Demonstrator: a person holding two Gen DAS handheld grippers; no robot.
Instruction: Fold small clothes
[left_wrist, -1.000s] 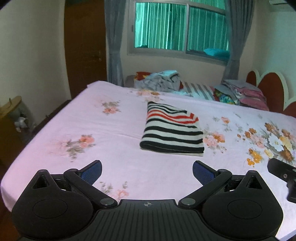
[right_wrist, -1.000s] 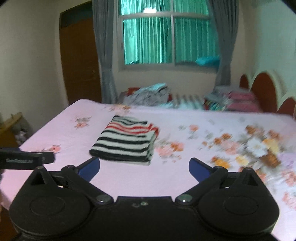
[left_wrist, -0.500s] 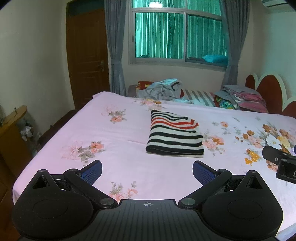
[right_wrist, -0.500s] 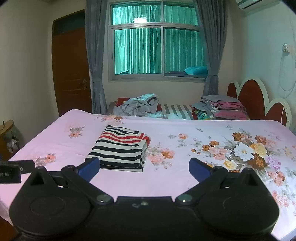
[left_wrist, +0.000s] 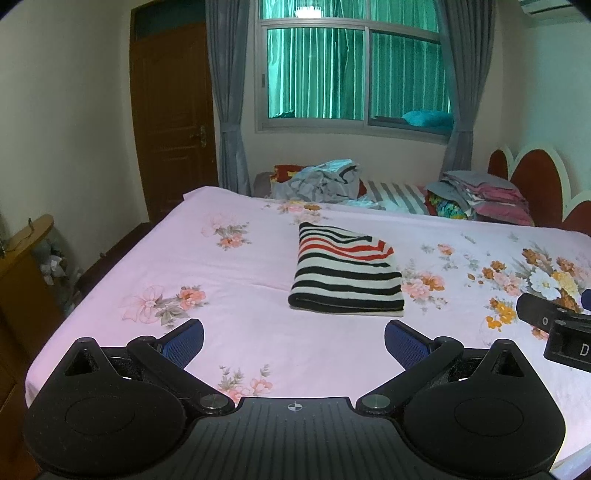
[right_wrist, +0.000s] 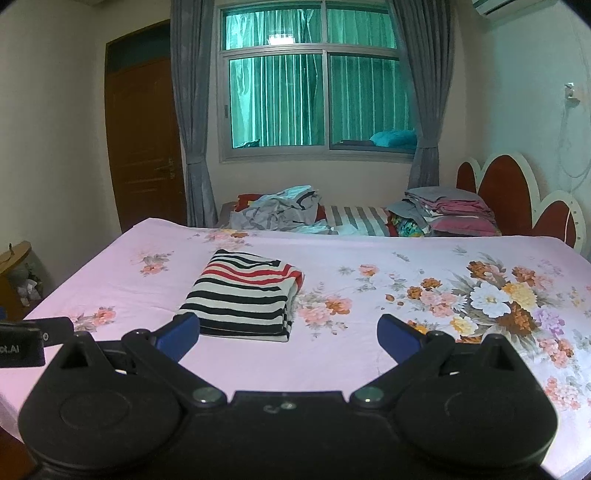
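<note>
A striped garment (left_wrist: 345, 275), black, white and red, lies folded into a neat rectangle on the pink flowered bed sheet (left_wrist: 236, 295); it also shows in the right wrist view (right_wrist: 245, 295). My left gripper (left_wrist: 293, 341) is open and empty, held above the near edge of the bed, short of the garment. My right gripper (right_wrist: 288, 334) is open and empty, also back from the garment, just to its right. Part of the right gripper (left_wrist: 554, 325) shows at the right edge of the left wrist view.
A heap of unfolded clothes (left_wrist: 321, 181) and a stack of folded ones (left_wrist: 480, 197) lie at the far side of the bed, under the window. A red scalloped headboard (right_wrist: 517, 195) stands at the right. A wooden shelf (left_wrist: 26, 266) stands left of the bed.
Both grippers have pulled back and tilted up from the folded garment, so more of the room and window shows. The garment has not moved. Both grippers stay open.
</note>
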